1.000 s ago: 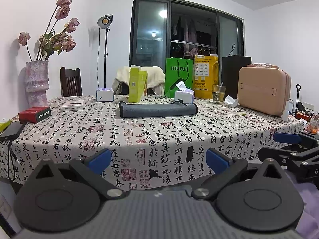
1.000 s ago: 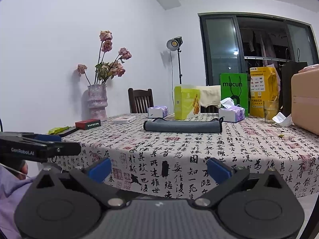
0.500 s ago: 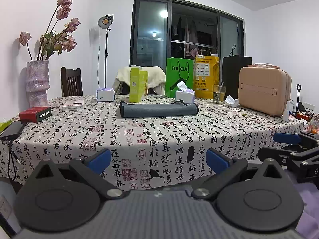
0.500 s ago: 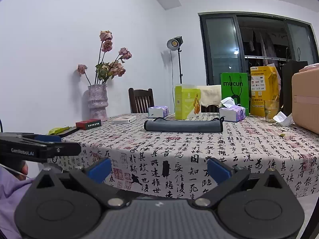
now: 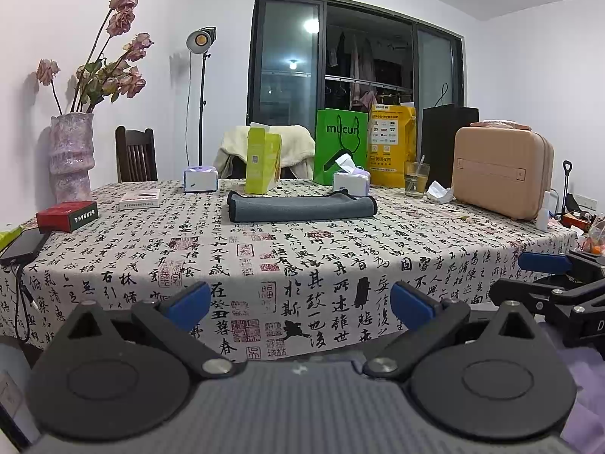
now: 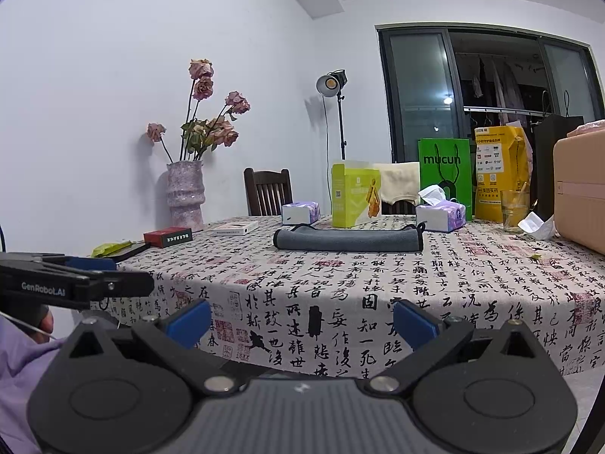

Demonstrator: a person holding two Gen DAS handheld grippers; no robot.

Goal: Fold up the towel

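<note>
A dark grey towel [image 5: 300,208] lies folded into a long narrow strip across the far middle of the table; it also shows in the right wrist view [image 6: 348,239]. My left gripper [image 5: 300,302] is open and empty, held in front of the table's near edge, well short of the towel. My right gripper [image 6: 301,319] is open and empty too, at the same near edge. The right gripper shows at the right edge of the left wrist view [image 5: 548,283]. The left gripper shows at the left edge of the right wrist view [image 6: 75,280].
The table wears a calligraphy-print cloth [image 5: 302,265]. Behind the towel stand a yellow-green box [image 5: 262,162], two tissue packs [image 5: 351,181], a green bag [image 5: 340,143] and a glass [image 5: 416,178]. A pink case [image 5: 499,174] sits right. A vase [image 5: 72,159], red box [image 5: 67,215] and phone [image 5: 22,246] sit left.
</note>
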